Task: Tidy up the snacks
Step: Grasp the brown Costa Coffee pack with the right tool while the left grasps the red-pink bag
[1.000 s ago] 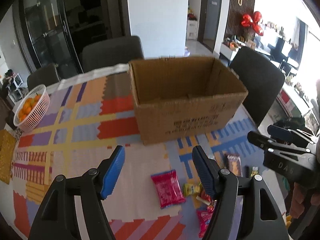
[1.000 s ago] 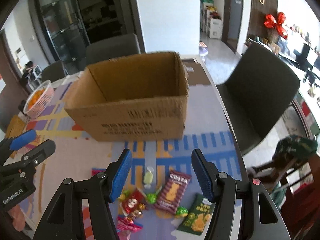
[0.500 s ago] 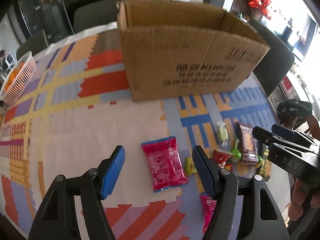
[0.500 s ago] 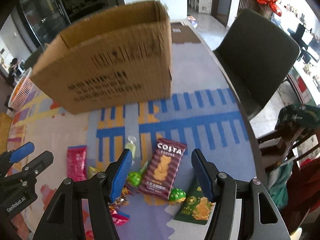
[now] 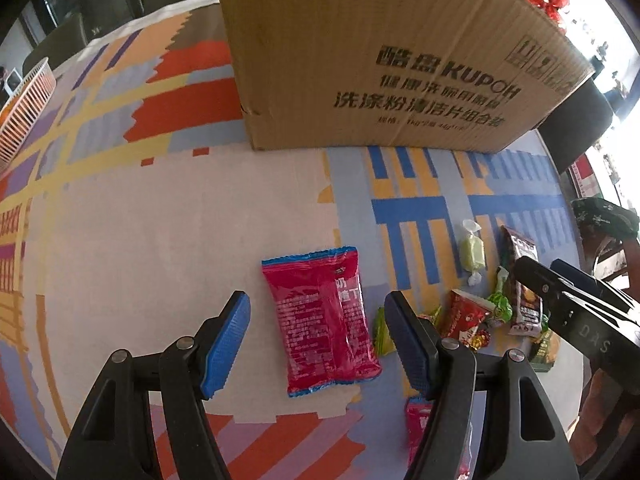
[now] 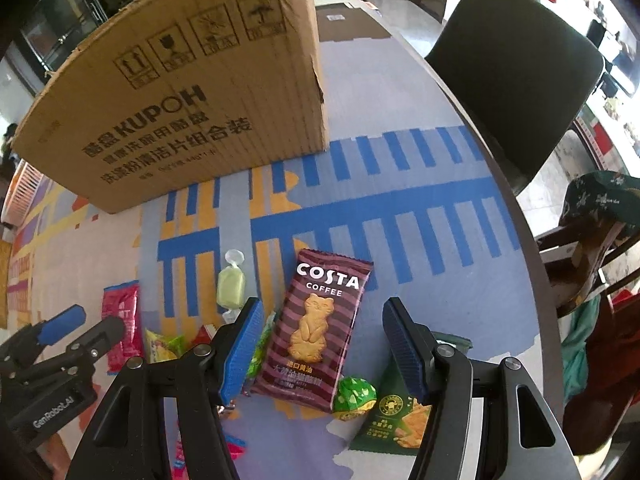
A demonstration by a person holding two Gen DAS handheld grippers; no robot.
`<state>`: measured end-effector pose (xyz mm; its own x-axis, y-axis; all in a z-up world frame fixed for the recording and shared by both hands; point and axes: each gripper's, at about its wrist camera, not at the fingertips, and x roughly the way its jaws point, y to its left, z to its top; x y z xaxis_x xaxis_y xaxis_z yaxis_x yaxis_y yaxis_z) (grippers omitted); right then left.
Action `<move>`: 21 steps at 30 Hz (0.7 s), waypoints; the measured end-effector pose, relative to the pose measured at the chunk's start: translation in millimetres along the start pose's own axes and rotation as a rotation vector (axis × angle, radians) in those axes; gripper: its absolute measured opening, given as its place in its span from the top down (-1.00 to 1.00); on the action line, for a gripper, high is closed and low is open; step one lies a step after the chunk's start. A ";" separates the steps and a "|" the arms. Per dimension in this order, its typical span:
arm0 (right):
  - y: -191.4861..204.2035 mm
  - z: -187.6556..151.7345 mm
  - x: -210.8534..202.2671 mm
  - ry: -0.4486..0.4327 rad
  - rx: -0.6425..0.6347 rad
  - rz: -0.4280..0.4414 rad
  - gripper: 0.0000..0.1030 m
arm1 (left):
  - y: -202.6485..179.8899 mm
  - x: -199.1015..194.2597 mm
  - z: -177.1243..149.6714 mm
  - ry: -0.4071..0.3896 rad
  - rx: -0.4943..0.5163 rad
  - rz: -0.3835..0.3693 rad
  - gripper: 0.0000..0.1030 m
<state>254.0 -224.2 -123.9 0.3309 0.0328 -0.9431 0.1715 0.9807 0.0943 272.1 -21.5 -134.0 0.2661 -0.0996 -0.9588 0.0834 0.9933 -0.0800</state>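
A red snack pack (image 5: 322,322) lies flat on the patterned tablecloth, framed by the blue pads of my left gripper (image 5: 318,344), which hangs open just above it. The maroon Costa cookie pack (image 6: 316,330) lies between the fingers of my right gripper (image 6: 322,350), also open and above it. Around it sit a pale green candy (image 6: 231,286), a green foil candy (image 6: 354,394), a dark green cracker pack (image 6: 402,420) and several small wrappers (image 5: 468,316). The open cardboard box (image 5: 376,60) stands behind the snacks.
A white basket (image 5: 24,108) sits at the table's far left. A dark chair (image 6: 516,64) stands past the right table edge (image 6: 516,208), with a wooden chair draped in cloth (image 6: 592,264) nearer. Bare tablecloth (image 5: 160,240) stretches left of the snacks.
Both grippers have dropped toward the table and tipped downward; the box's opening is out of sight and the snacks loom larger. Jaw gaps are unchanged.
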 end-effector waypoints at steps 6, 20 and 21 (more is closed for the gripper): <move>-3.3 3.3 9.8 0.022 0.008 -0.012 -0.21 | -2.9 12.8 1.8 0.033 -0.013 0.014 -0.31; -4.3 11.9 28.1 0.036 0.003 -0.023 0.02 | -7.5 20.4 5.4 0.035 -0.004 0.029 0.08; -3.4 11.8 28.3 0.033 -0.002 -0.021 0.04 | -8.0 20.2 5.7 0.033 0.000 0.029 0.10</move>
<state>273.7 -228.9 -147.2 0.2966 0.0185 -0.9548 0.1765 0.9815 0.0739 282.2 -31.9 -151.2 0.2366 -0.0691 -0.9691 0.0765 0.9957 -0.0523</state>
